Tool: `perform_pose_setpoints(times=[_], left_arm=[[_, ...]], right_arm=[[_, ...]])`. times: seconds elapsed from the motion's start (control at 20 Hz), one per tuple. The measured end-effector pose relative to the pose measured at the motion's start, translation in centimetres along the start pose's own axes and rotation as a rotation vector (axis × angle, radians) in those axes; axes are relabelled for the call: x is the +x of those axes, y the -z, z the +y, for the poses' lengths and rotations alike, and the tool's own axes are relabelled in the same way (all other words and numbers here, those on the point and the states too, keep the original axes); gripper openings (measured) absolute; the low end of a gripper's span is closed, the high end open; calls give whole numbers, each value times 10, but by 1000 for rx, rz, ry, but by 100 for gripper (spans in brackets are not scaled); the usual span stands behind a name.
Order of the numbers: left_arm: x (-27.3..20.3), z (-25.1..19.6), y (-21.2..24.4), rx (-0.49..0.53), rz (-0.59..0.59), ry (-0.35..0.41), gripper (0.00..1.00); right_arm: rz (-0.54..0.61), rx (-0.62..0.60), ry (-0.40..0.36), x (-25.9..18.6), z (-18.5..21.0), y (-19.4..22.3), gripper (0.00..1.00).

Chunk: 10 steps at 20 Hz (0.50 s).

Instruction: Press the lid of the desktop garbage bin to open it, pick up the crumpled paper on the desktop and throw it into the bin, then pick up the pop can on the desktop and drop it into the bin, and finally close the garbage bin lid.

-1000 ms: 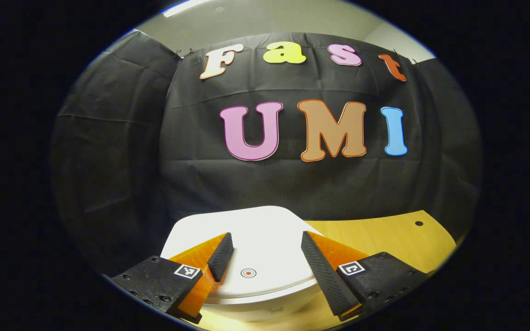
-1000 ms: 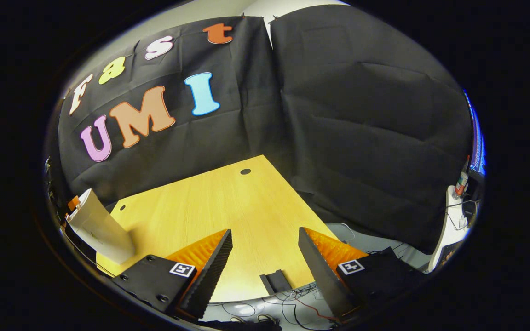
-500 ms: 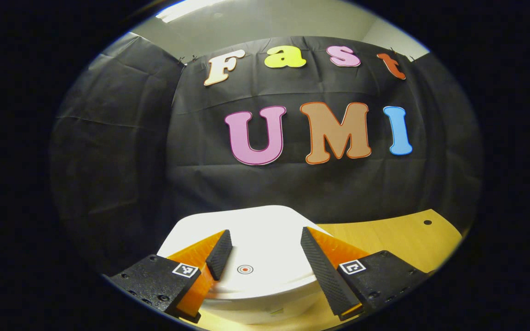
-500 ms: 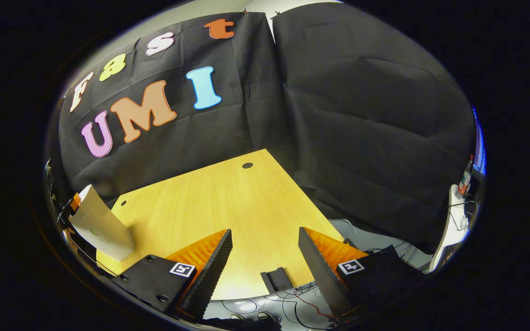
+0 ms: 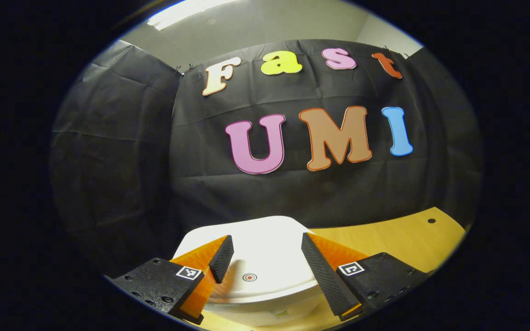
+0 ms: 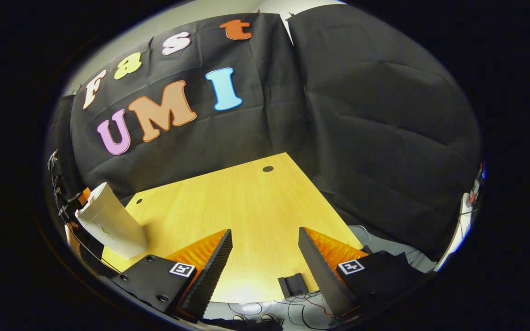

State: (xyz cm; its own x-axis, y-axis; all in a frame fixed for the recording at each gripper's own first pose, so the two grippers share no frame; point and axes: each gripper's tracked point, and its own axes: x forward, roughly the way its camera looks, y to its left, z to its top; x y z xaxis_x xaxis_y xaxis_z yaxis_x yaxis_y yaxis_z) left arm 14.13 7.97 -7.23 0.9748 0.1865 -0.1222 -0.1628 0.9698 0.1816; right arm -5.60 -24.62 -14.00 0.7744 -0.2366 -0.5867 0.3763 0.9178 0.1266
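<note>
The white desktop bin (image 5: 265, 257) stands right under my left gripper (image 5: 266, 236), and its rounded lid is closed. A small red ring mark (image 5: 249, 277) sits on the lid between the fingers. The left jaws stand wide apart just above the lid with nothing between them. In the right gripper view the same bin (image 6: 113, 225) stands at the table's far left. My right gripper (image 6: 264, 231) is open and holds nothing. It hovers over the near edge of the wooden table (image 6: 228, 202), well apart from the bin.
The table top has small round holes (image 6: 267, 168) near its back corners. A black clamp (image 6: 294, 285) sits on the front edge, with loose cables (image 6: 265, 312) on the floor below. Black cloth walls close in the back and both sides.
The left gripper has tilted up slightly over the closed lid. The right gripper has swung a little left, so the bin sits further into its view. Both stay open.
</note>
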Motion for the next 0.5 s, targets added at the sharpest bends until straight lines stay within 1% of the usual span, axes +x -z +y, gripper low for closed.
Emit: perform_pose_setpoints(times=[0.05, 0.2, 0.35, 0.5], left_arm=[[-4, 1, -11, -6, -14, 2, 92], [-18, 1, -37, -30, -28, 16, 92], [-45, -4, -45, -69, 7, 50, 92], [-83, -11, -50, -109, 2, 84, 92]], right_arm=[[-1, -5, -13, 1, 7, 0, 96], [-29, -28, -59, 2, 30, -12, 97], [-85, -56, -102, 2, 58, -29, 97], [-154, -46, -164, -8, 92, -48, 97]])
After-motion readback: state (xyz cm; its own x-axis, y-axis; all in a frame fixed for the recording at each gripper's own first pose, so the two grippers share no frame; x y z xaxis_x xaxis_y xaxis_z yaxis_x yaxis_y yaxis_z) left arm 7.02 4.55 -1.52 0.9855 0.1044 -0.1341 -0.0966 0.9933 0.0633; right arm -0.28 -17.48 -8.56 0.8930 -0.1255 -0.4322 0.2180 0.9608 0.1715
